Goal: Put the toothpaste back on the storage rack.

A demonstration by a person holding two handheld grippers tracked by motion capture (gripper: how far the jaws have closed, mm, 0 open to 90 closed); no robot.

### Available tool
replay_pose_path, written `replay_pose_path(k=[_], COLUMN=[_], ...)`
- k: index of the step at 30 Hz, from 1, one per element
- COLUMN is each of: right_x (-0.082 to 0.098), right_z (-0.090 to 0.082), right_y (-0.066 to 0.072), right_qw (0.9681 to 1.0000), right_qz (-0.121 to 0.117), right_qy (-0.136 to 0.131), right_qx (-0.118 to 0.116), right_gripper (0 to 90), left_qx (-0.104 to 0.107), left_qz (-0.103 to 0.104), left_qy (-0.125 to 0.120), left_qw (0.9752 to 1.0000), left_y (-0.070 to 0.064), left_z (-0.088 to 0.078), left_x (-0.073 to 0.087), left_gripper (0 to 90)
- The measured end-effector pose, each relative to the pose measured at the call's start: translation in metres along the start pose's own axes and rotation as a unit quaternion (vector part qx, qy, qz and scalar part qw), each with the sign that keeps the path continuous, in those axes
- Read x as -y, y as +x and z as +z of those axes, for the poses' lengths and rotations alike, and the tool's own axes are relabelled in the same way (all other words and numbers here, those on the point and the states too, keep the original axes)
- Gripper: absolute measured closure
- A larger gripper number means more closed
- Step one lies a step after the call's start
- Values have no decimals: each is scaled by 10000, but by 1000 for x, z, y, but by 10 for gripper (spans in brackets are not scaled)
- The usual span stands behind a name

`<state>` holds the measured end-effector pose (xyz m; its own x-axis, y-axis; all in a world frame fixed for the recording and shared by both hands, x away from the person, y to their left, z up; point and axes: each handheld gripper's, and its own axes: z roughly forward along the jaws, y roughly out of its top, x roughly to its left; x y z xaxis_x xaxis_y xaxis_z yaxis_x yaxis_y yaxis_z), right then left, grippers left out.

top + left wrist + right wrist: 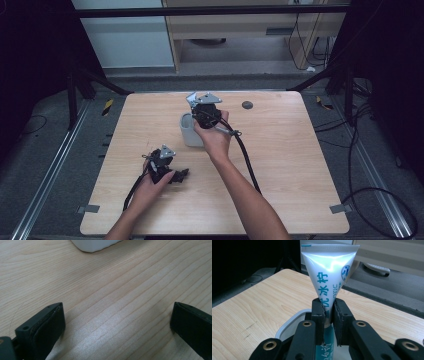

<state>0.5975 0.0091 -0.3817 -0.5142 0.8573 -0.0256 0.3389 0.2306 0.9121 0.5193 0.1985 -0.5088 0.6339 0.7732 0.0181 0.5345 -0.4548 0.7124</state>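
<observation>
The right gripper [328, 312] clamps a white toothpaste tube [329, 272] upright over the grey cup [189, 131], while the left gripper [117, 322] rests open-jawed on the wooden table [112, 285].

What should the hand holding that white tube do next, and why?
Probably ease the tube straight down into the cup. The right tongs are shut on the tube, which stands upright with its crimped end up, directly above the white cup's opening. The left tongs rest open on the table, apart from it.
</observation>
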Motion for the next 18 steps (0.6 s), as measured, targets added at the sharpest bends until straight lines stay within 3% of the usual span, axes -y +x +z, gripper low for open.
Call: replay_pose_path(k=[18], right_x=[5], right_z=[3], right_y=[1], right_qw=[9999], right_qz=[-10], right_qy=[124], right_qx=[-4], right_gripper=[798], left_qx=[5], left_qz=[-15], left_qy=[0], left_qw=[10000], left_y=[0], left_z=[0], left_x=[0], left_gripper=[0])
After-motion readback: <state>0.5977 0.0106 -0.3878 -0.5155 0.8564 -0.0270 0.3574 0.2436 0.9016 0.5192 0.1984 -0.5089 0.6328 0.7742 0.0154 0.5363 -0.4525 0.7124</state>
